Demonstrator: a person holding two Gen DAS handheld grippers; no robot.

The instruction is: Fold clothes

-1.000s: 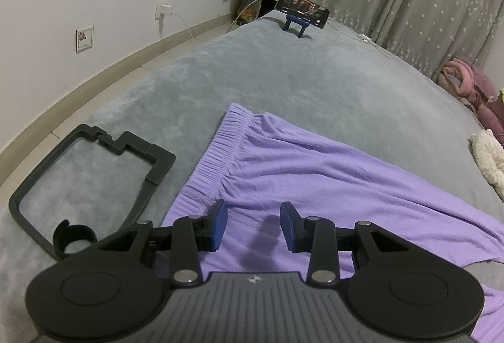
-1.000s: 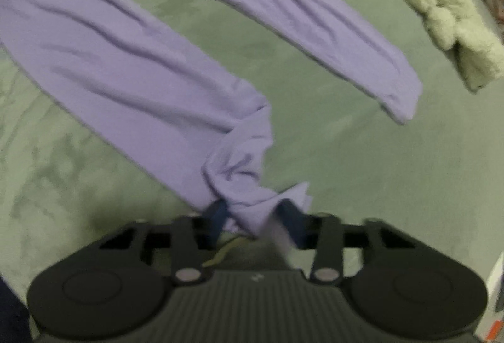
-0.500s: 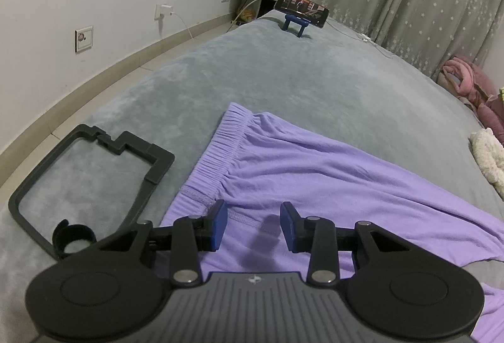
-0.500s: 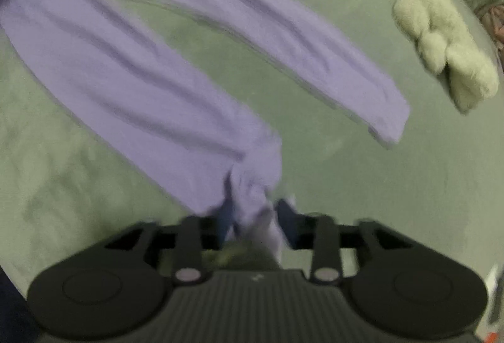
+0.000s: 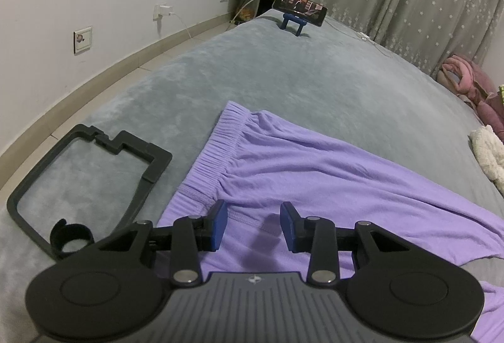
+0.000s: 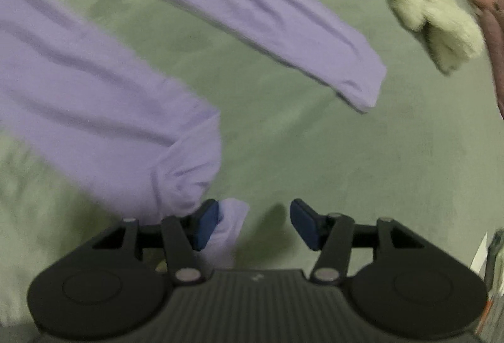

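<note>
My right gripper (image 6: 253, 224) points steeply down, jaws opening, a trouser cuff lying loose against 1 pad. The purple trousers (image 6: 94, 97) run lengthwise across the grey bed (image 6: 315, 154), 2 legs apart. My left gripper (image 5: 253, 224), part open and empty, angles over the waistband (image 5: 217, 154), which only its view shows.

Both hand-held grippers angled down, jaws apart.
Left hand-held gripper (image 5: 253, 224): blue pads parted, gripping nothing. Right hand-held gripper (image 6: 254, 223): pointing steeply down, jaws opening, right pad bare.
</note>
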